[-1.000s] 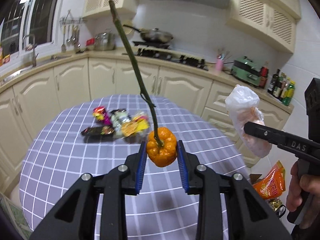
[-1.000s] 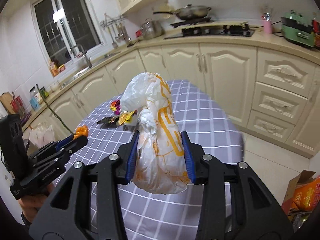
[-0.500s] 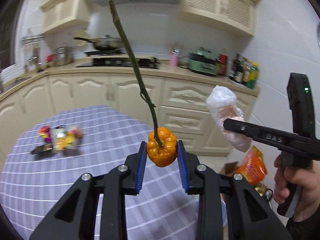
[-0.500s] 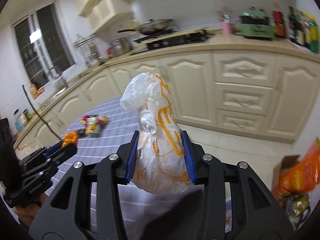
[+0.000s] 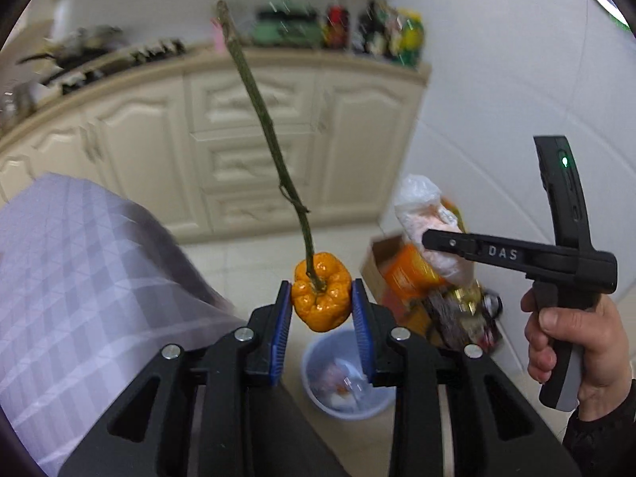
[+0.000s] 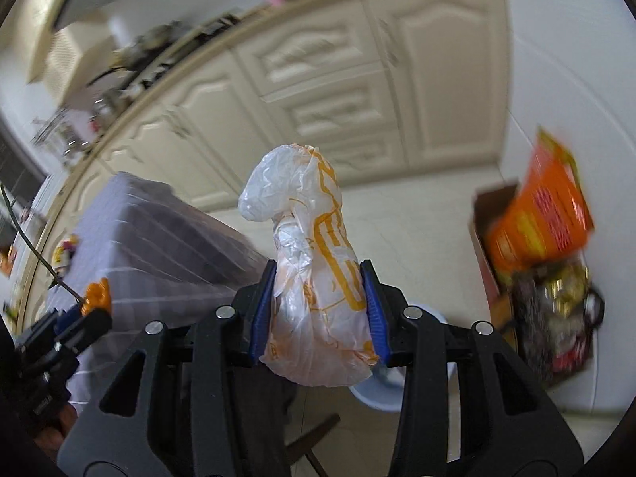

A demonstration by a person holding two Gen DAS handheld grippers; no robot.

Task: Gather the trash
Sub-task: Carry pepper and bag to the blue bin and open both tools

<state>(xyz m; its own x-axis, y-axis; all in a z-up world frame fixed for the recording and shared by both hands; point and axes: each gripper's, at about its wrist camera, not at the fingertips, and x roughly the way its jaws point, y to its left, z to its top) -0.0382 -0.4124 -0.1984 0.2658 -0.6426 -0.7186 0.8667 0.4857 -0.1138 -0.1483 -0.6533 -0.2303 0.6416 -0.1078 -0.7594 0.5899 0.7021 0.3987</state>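
Observation:
My left gripper is shut on a small orange pumpkin-shaped fruit with a long green stem pointing up. Below it on the floor stands a pale blue bin with some trash inside. My right gripper is shut on a crumpled white plastic bag with orange print. In the left wrist view the right gripper and its bag hang to the right, held by a hand. The bin's rim peeks out under the bag in the right wrist view. The orange fruit shows at the far left there.
The round table with a lilac checked cloth is at the left. A cardboard box with an orange packet and shiny wrappers stands by the white wall at the right. Cream cabinets run behind, over a pale tiled floor.
Both grippers swung from over the table towards the right and downward, still holding the fruit and the bag. The blue bin and the box on the floor have come into view.

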